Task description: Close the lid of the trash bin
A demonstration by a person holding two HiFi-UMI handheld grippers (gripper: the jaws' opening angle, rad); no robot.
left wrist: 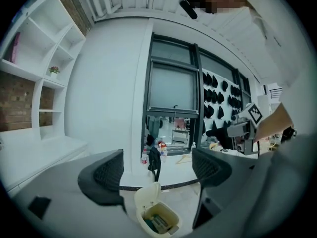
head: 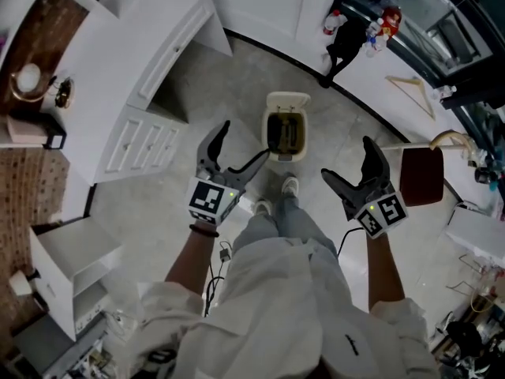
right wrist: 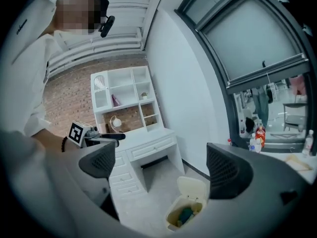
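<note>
A cream trash bin (head: 286,133) stands on the pale floor just ahead of the person's feet, its lid (head: 286,101) raised upright at the far side and some rubbish showing inside. My left gripper (head: 246,139) hovers open above the bin's near left side, nothing between its fingers. My right gripper (head: 347,158) is open and empty too, held to the right of the bin. In the left gripper view the bin (left wrist: 158,218) sits low between the spread jaws of the left gripper (left wrist: 158,172). In the right gripper view the bin (right wrist: 184,213) and its lid (right wrist: 192,190) lie below the right gripper (right wrist: 163,165).
A white desk with drawers (head: 150,93) stands left of the bin, its kneehole facing it. A dark red stool (head: 420,176) is at the right. Bottles (head: 380,24) and a wooden hanger (head: 414,93) lie near the curved window sill behind the bin.
</note>
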